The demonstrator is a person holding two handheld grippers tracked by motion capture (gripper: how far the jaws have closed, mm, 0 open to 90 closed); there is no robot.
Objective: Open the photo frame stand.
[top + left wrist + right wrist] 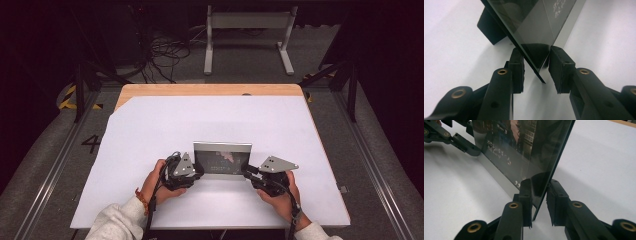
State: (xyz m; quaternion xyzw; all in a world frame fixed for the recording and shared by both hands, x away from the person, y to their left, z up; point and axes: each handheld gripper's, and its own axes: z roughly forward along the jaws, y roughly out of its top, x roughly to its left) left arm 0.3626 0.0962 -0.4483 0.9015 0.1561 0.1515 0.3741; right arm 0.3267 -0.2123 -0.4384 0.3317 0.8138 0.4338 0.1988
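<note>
- Holding from both ends: left gripper and right gripper sit at the near corners of a framed panel, near edge of the table, centre.
- Left hand and right hand come in from the bottom, cables trailing back along the sleeves.
- Left gripper, own view: panel corner sits between the jaws. Left pad touches the dark glass face; right pad shows a thin gap to the back. Jaws narrowed around the edge, can't tell if fully clamped.
- Right gripper, own view: panel edge runs between the jaws, left pad against the front, right pad just beside the back. Same call: closed around it, firm grip can't be confirmed.
- Panel stands roughly upright on the white sheet, glossy dark front with small white writing, grey border at the bottom.
- Beyond: wood table edge at the far side, then grey floor, loose cables and a white stand.
</note>
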